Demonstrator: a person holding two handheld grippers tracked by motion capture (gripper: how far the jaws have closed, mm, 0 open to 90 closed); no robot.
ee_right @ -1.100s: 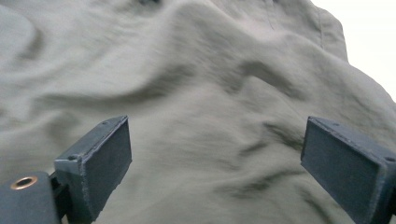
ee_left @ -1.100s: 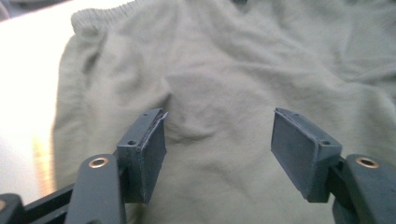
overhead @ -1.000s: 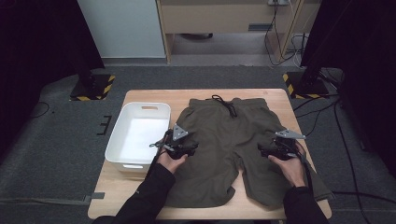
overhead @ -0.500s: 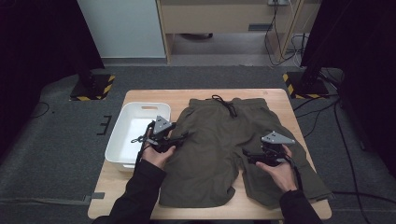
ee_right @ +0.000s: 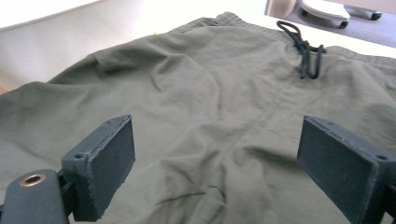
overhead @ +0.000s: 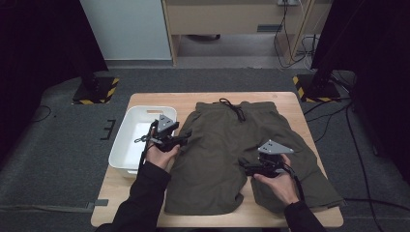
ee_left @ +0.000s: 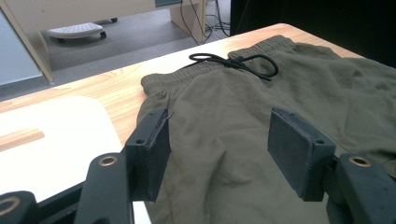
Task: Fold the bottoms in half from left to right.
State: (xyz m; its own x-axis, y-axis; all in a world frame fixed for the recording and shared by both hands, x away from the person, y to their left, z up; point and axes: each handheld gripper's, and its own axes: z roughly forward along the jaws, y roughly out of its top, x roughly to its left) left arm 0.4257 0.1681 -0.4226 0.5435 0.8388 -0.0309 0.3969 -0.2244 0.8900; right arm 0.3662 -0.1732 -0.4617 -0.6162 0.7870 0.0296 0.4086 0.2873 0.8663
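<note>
Dark grey carpet all round, a pale cabinet at the back, and in the middle a light wooden surface (overhead: 145,99) with a pair of olive shorts (overhead: 227,150) spread flat over most of it. Waistband sits up by the far edge, with a black drawstring (overhead: 234,108) lying loose on it, and the two legs run down to the near edge, the right one spilling a bit past the near right corner. A white tub (overhead: 126,145) sits along the left edge, just beside the shorts.

The left tongs (overhead: 186,137) hang over the left side seam of the shorts, right between tub and fabric, jaws apart with nothing in them. In the left gripper view the pads (ee_left: 154,149) stand clear above the cloth. The right tongs (overhead: 245,169) are over the inner part of the right leg, near the crotch, pointing toward the middle; the right gripper view has both pads (ee_right: 109,161) spread wide with only bare fabric underneath, not pinching anything.
</note>
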